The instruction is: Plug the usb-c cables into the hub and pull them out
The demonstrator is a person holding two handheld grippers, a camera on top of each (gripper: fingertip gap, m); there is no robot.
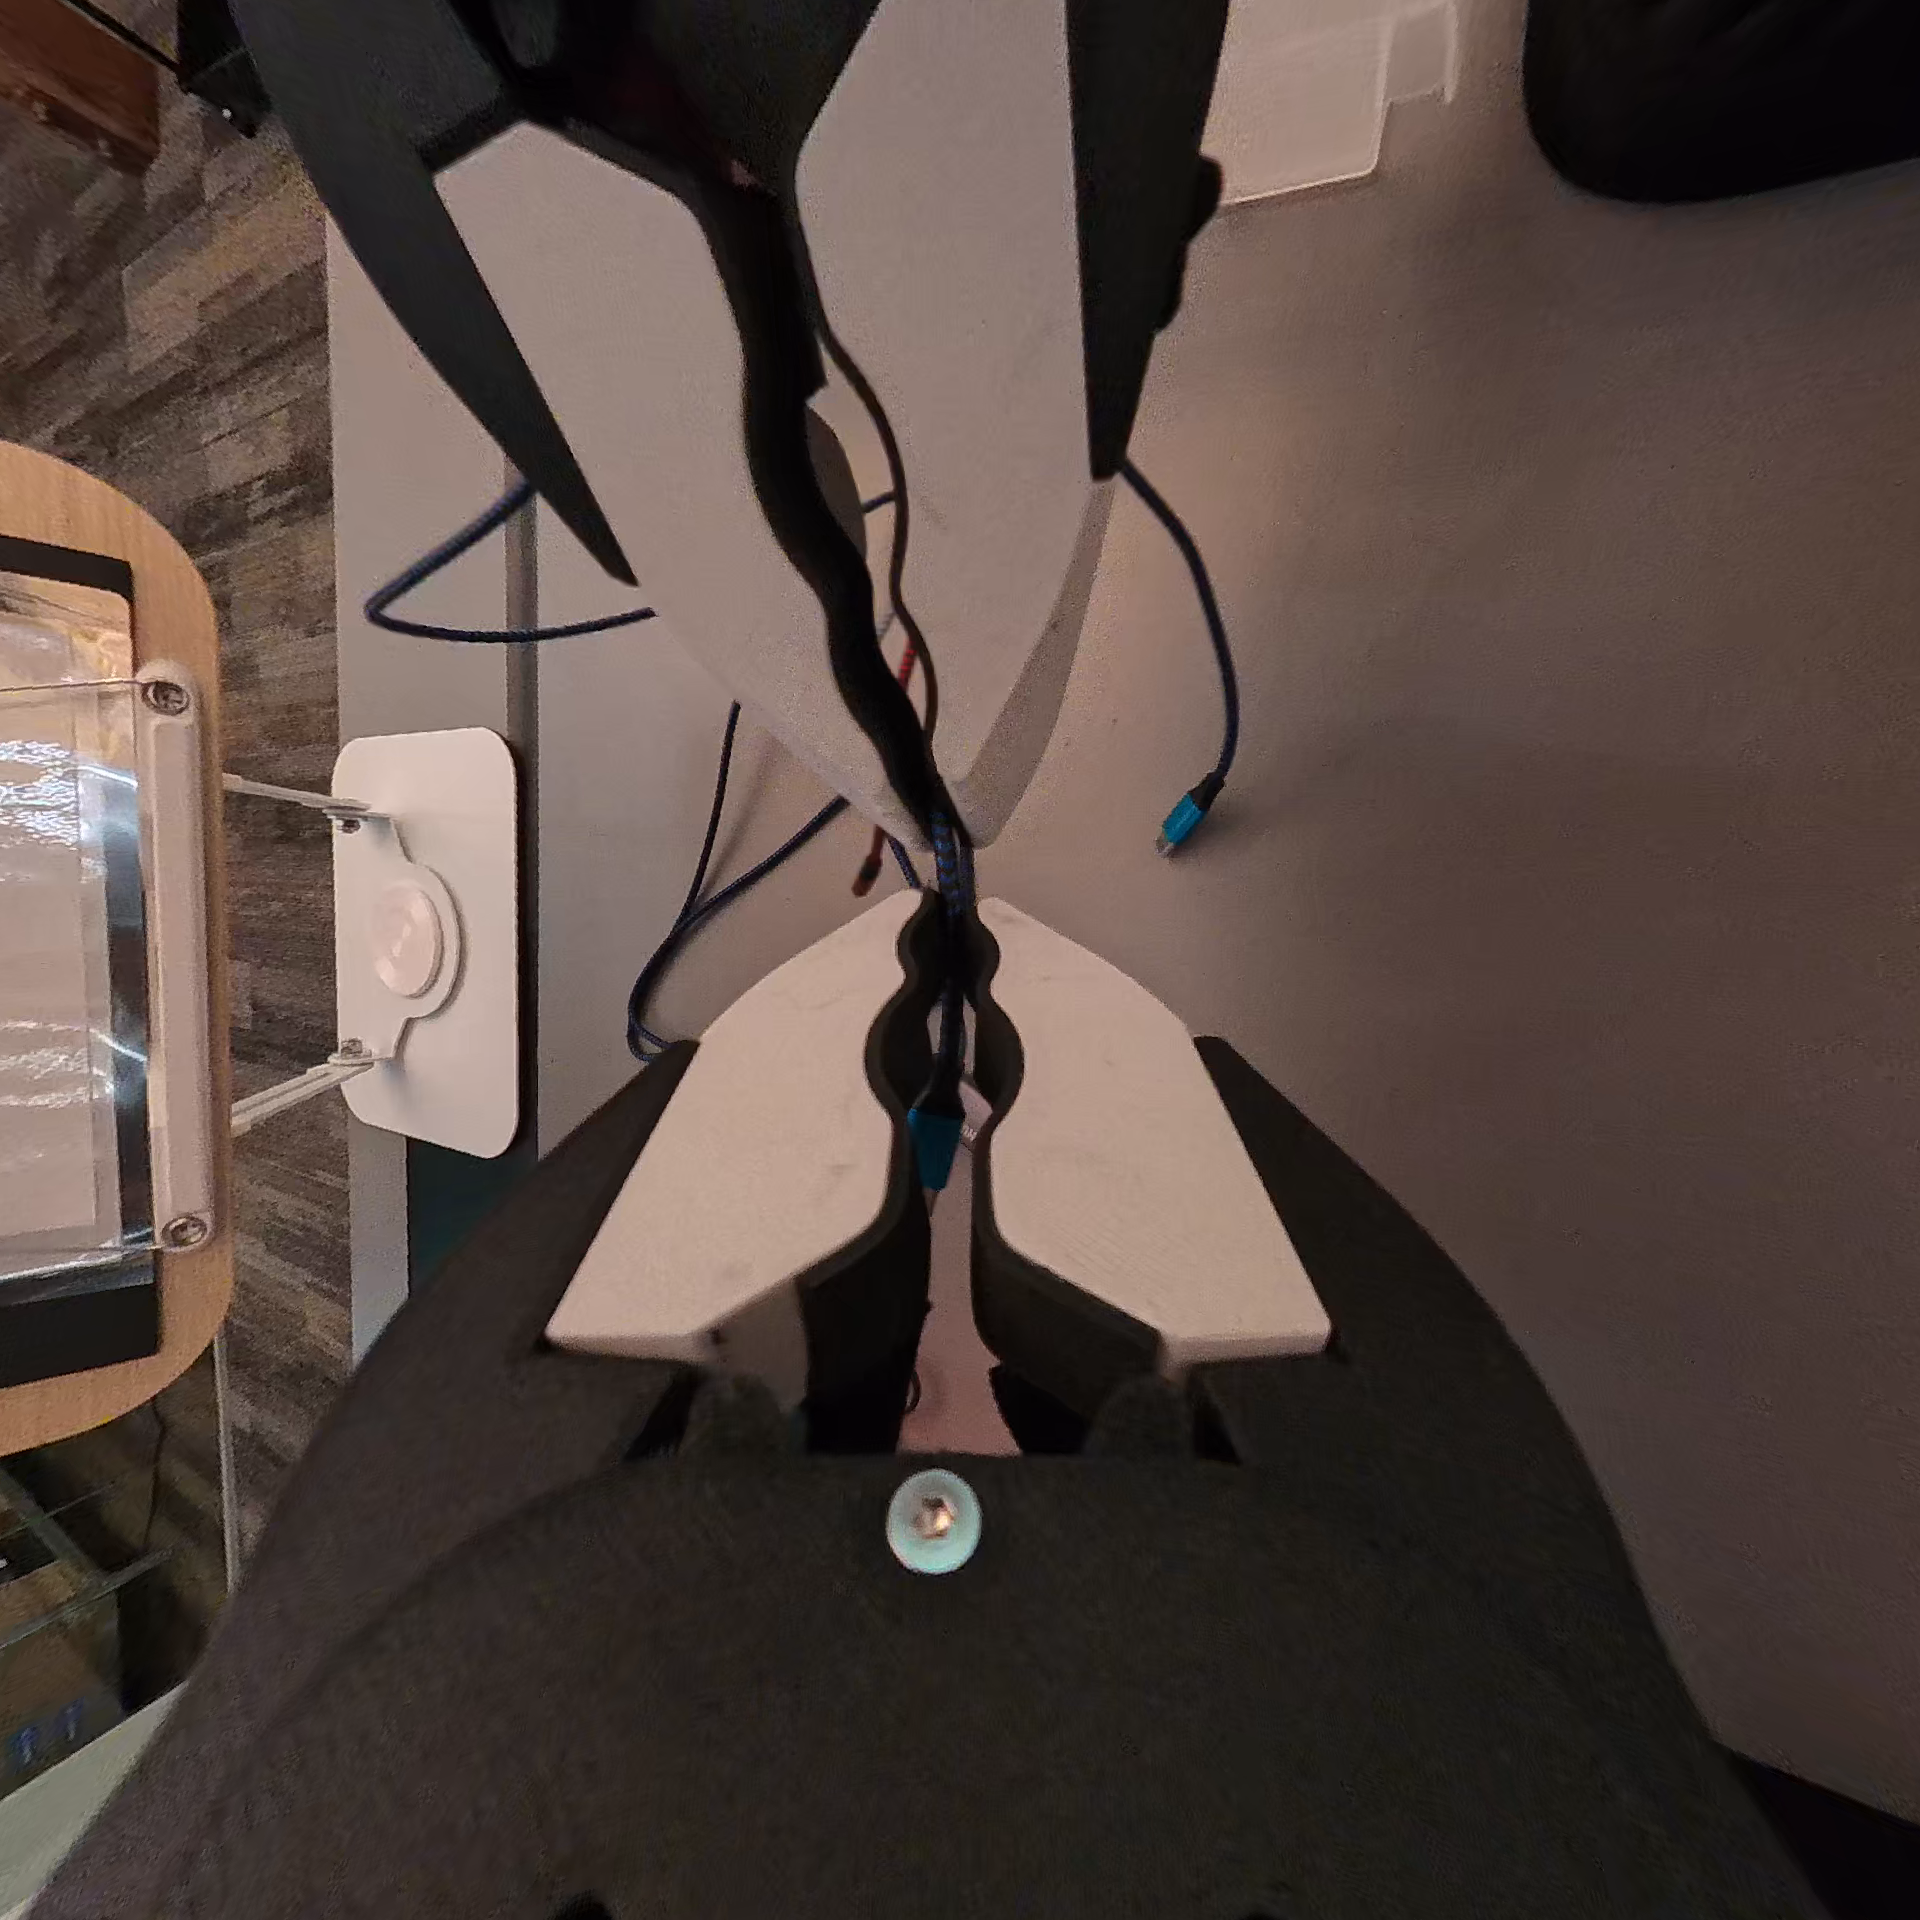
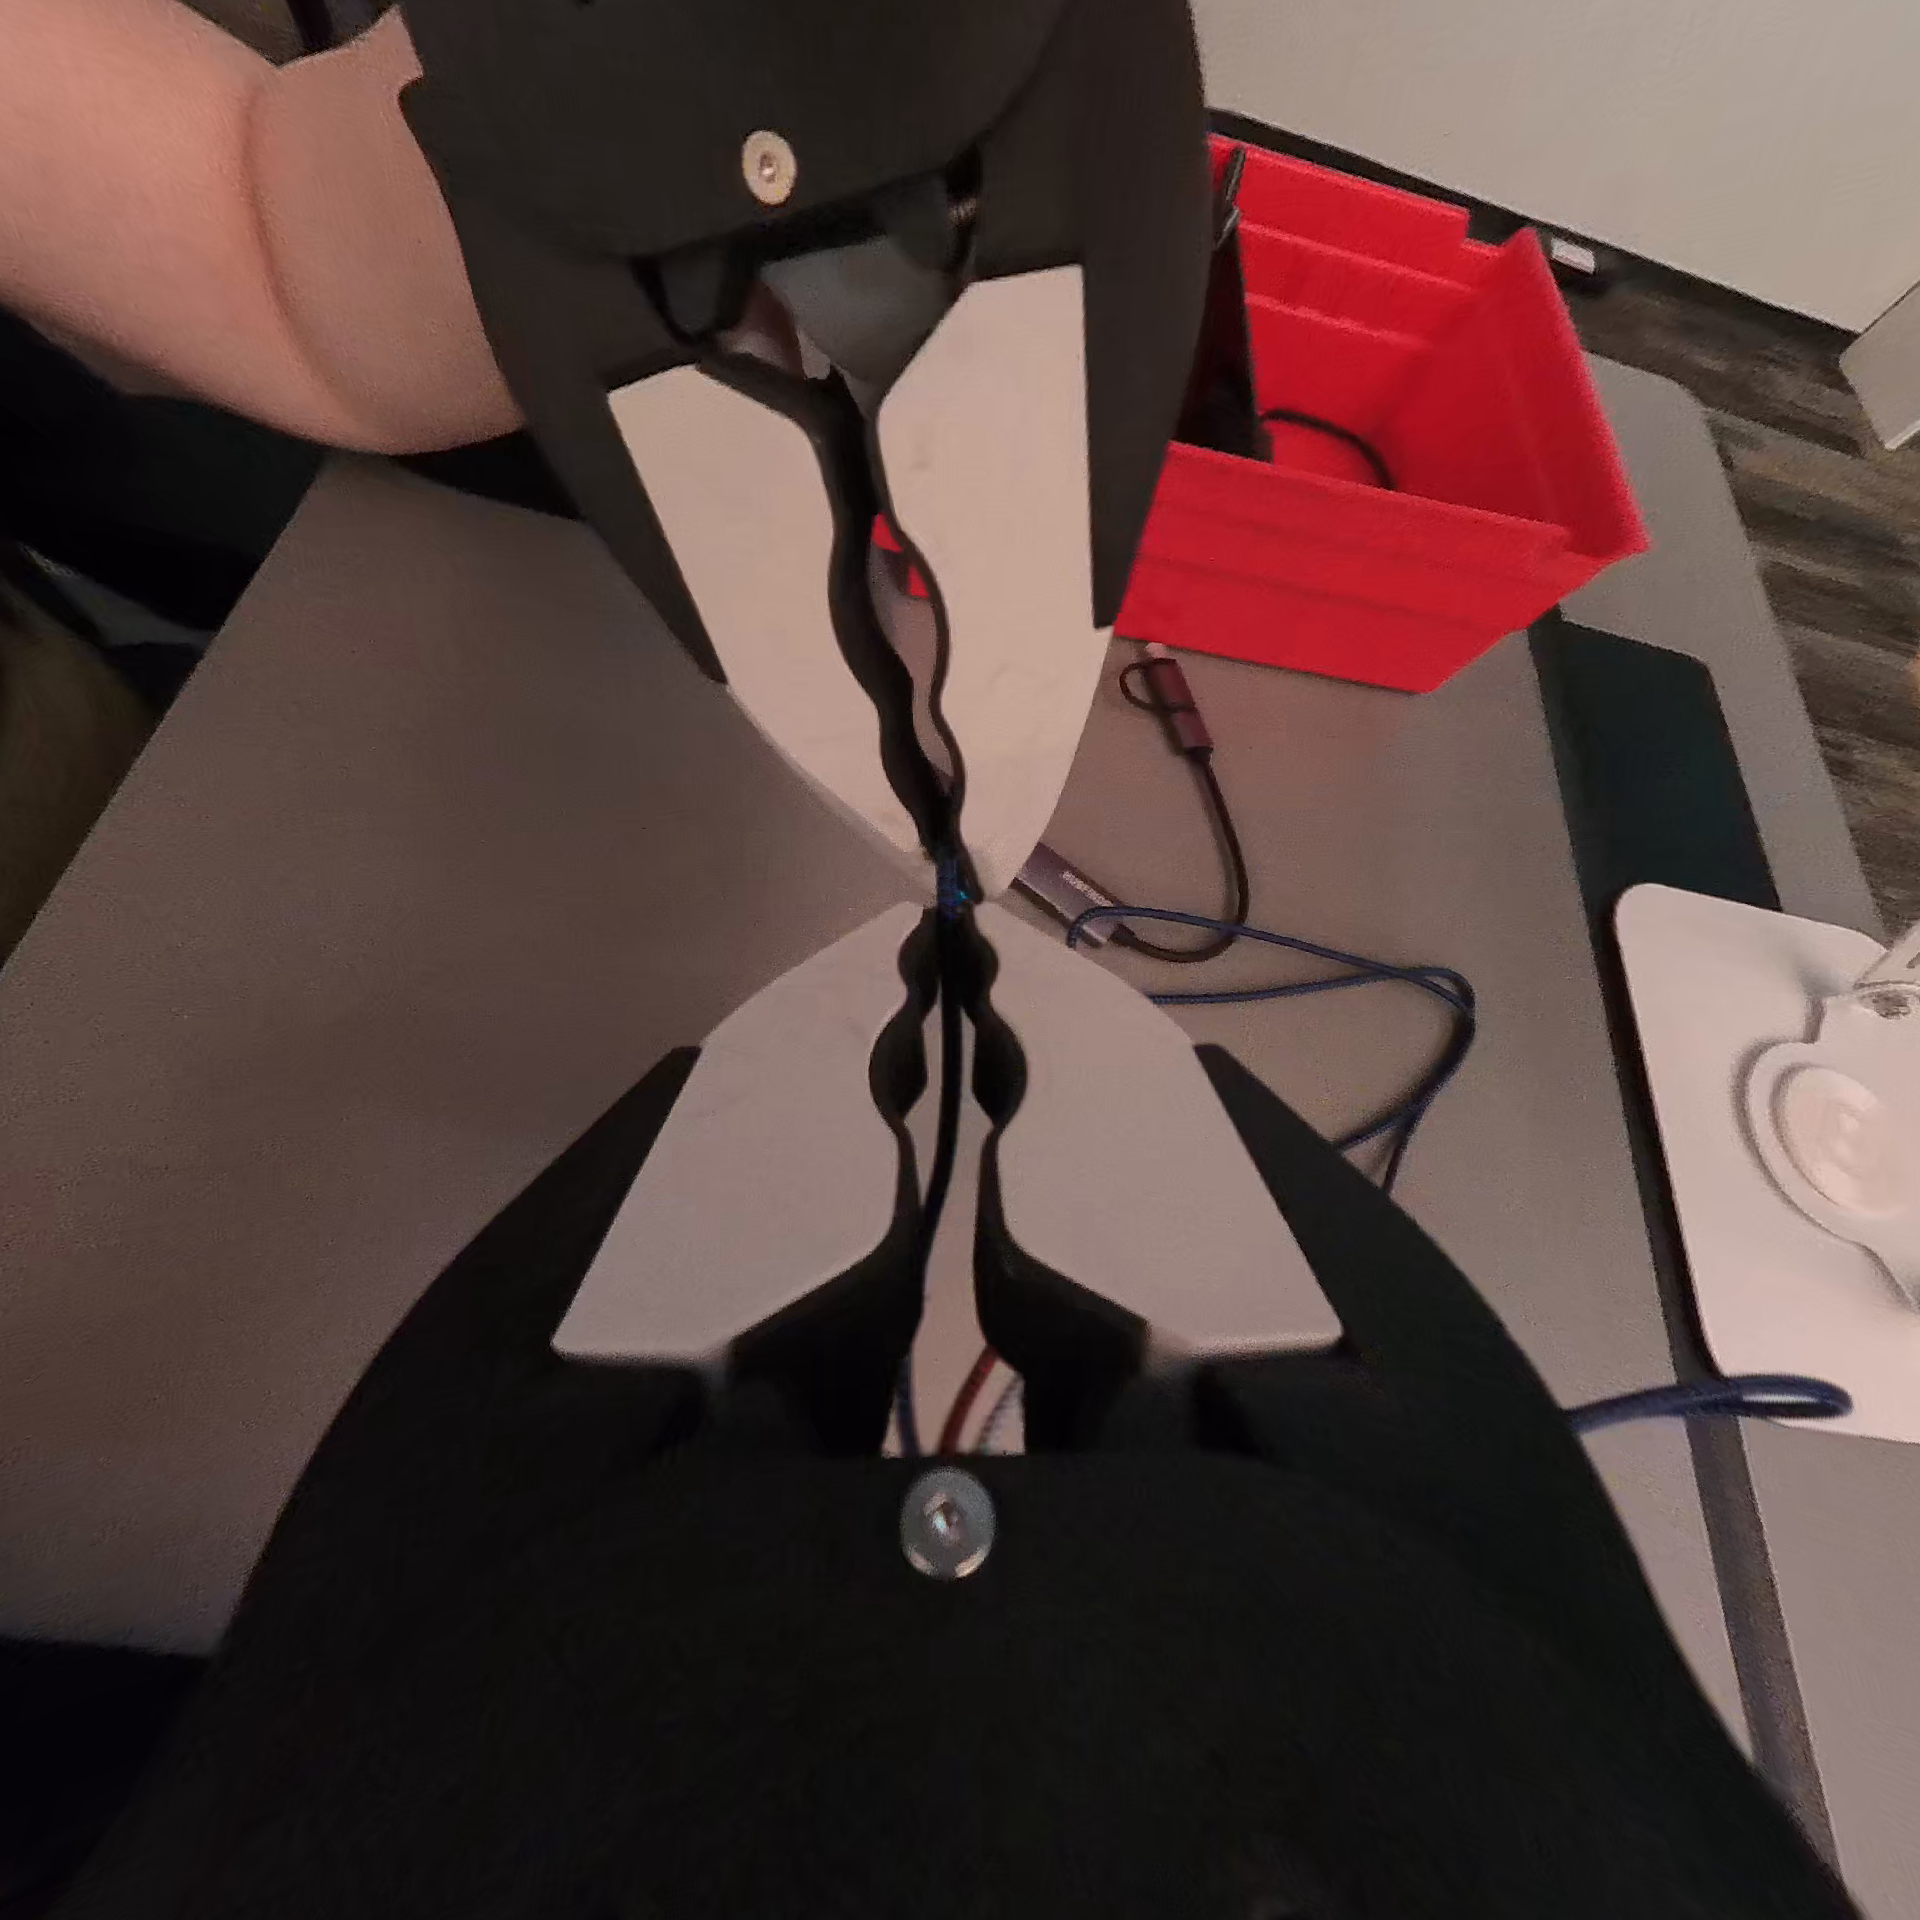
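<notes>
My left gripper is shut on a blue braided usb-c cable; the cable's blue plug lies back between its pads. My right gripper meets it tip to tip from above and is shut on the same cable. In the right wrist view, my right gripper and the left gripper pinch the cable above the table. The grey hub lies on the table just behind the tips, partly hidden. A second blue plug lies loose on the table.
A red bin stands behind the hub. A dark red connector on a black lead lies beside it. A white stand base sits at the table's right edge, also in the left wrist view. A hand holds the left gripper.
</notes>
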